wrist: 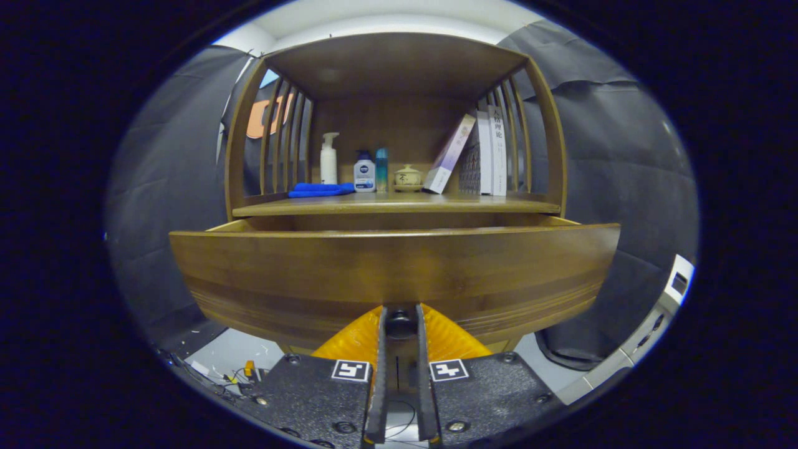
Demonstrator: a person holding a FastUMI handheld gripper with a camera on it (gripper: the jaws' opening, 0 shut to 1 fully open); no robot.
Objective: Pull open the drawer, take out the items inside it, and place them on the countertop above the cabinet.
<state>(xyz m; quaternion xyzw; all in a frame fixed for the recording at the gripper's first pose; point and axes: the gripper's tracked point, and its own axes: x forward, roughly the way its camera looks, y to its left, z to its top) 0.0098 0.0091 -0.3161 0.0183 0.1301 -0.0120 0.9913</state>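
So the gripper (400,315) is level and pointing straight at the drawer (393,274), fingers (379,368) nearly parallel and clamped on the small dark round knob (399,323) low on the drawer front. Both sides look pressed against it. The drawer is pulled out a good way from the wooden cabinet (396,125), its front panel close to the camera, and the inside can't be seen over the top edge from this angle. Above the drawer is the countertop (399,202), already holding a blue cloth (320,189), a white pump bottle (328,159), a squat blue-capped lotion bottle (364,173), a slim teal bottle (381,169), a little lidded ceramic jar (408,177) and a few books (480,153), one leaning on the rest.
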